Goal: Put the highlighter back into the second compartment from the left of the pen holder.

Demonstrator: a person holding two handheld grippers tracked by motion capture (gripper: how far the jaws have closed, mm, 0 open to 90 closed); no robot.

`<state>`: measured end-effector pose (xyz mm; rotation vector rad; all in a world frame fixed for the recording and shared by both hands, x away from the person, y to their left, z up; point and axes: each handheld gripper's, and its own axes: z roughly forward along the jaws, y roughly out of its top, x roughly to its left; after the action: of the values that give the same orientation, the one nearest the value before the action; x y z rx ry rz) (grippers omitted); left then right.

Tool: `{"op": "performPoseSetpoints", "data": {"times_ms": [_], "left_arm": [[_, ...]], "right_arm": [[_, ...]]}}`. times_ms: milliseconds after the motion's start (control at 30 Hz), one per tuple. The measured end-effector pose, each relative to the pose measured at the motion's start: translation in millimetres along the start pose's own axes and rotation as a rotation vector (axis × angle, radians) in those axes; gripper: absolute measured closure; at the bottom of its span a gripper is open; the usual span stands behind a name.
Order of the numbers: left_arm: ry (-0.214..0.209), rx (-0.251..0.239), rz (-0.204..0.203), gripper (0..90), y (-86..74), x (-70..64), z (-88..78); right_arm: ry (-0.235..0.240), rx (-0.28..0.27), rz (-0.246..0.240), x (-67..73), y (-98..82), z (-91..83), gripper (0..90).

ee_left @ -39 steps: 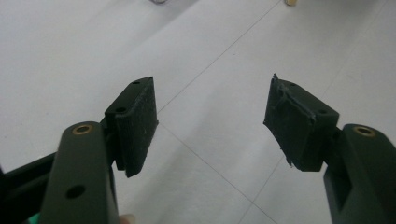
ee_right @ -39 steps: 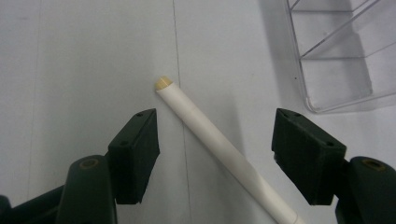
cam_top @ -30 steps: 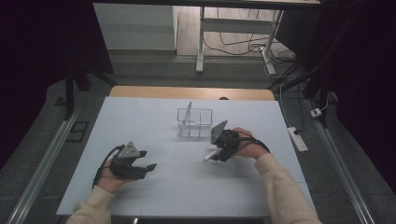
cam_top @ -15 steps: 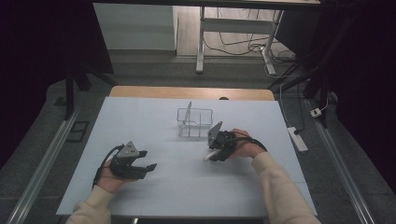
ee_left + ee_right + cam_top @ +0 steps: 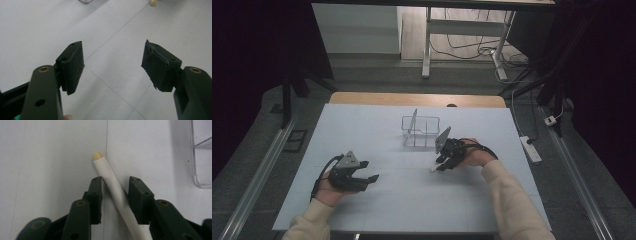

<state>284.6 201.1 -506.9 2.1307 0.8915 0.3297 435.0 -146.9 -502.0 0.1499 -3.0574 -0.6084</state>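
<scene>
High view: the left gripper rests low on the pale table, held from behind by the hand, jaws spread wide. The right gripper angles down over a white stick on the table, near the clear wire-edged rack.

Left gripper view: two matte black rubber pads stand far apart over bare, seam-lined tabletop.

Right gripper view: the jaws have just been closing; the smooth white cylindrical stick, tipped cream, lies slantwise between them, its contact with the pads uncertain. No writing is legible.

Overhead camera faces forward; gripper cameras skim the table.
</scene>
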Motion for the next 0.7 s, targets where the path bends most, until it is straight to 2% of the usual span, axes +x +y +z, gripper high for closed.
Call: {"op": "performPoseSetpoints", "data": {"times_ms": [133,300,400,467,533,700], "left_arm": [[0.004,-0.002,0.0,34.0,-0.4,0.6,-1.2],[0.005,-0.003,0.001,34.0,-0.3,0.2,-1.0],[0.006,-0.003,0.0,34.0,-0.3,0.5,-1.3],[0.005,-0.003,-0.002,34.0,-0.3,0.9,-1.3],[0.005,-0.004,-0.004,34.0,-0.3,1.1,-0.9],[0.006,-0.003,-0.005,34.0,-0.2,1.1,-0.8]], "right_arm": [[0.001,0.0,-0.022,0.4,-0.3,-0.6,77.0],[-0.03,0.019,-0.038,5.5,2.1,-1.0,77.5],[-0.039,0.02,-0.03,6.6,1.1,-2.5,77.6],[-0.047,0.009,-0.004,6.8,-1.1,-6.2,77.6],[-0.058,-0.03,0.01,5.9,-4.6,-10.7,77.6],[-0.082,-0.085,0.06,7.2,-12.4,-21.2,77.7]]}}
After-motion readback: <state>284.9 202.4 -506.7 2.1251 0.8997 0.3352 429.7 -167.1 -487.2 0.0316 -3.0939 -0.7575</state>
